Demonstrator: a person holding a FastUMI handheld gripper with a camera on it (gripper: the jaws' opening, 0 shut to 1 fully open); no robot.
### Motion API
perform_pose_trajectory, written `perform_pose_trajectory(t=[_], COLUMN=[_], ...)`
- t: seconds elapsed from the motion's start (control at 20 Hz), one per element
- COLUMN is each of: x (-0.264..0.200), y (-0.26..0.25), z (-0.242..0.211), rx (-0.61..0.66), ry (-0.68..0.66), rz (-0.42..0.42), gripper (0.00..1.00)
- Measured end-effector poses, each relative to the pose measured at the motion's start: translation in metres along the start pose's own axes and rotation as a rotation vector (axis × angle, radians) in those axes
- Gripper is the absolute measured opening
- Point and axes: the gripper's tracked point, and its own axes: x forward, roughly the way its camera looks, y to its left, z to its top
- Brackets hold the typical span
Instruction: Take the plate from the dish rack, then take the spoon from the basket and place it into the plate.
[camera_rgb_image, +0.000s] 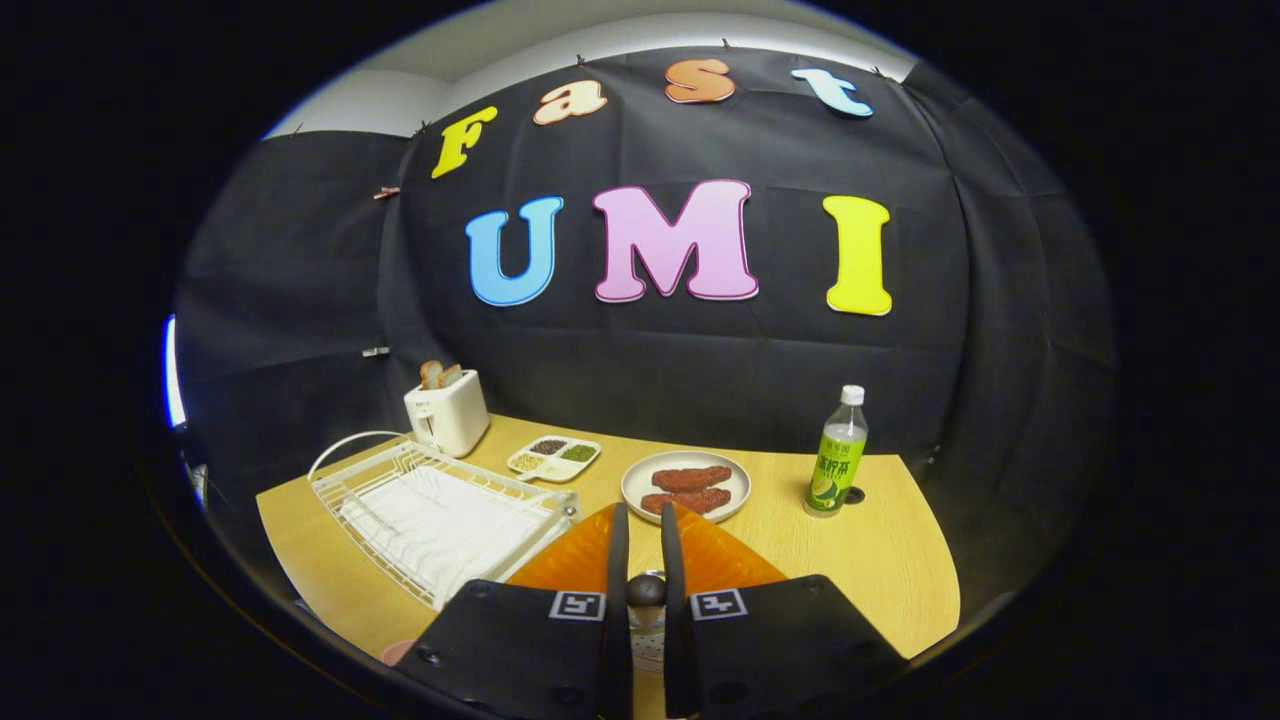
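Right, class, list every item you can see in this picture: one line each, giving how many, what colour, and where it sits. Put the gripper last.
table: one, light wood, under everything.
dish rack: one, white wire, to one side of the fingers, no plate seen in it.
toaster: one, white, behind the rack, bread in its slots.
divided dish: one, white, dark, green and pale fillings, beside the toaster.
plate: one, pale, beyond the fingers, holding two reddish-brown pieces.
bottle: one, green label, white cap, upright beside the plate.
orange thing: one, ribbed, just ahead of the fingers; identity unclear.
gripper: one, fingers close together with a narrow gap, a dark round knob low between them.
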Motion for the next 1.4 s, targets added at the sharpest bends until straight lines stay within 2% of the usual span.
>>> perform_pose_trajectory(t=[0.2,0.5,0.65,1.0,1.2,1.4], x=[-0.021,-0.051,-0.057,-0.043,-0.042,-0.051], y=[0.028,0.092,0.118,0.15,0.161,0.161], z=[0.026,0.01,-0.018,-0.088,-0.111,-0.115], rx=[0.003,0.02,0.027,0.081,0.039,-0.011], ry=[-0.004,0.044,0.076,0.158,0.197,0.196], rz=[0.061,0.126,0.124,0.062,0.068,0.065], gripper=[0.16,0.16,0.16,0.16,0.16,0.16])
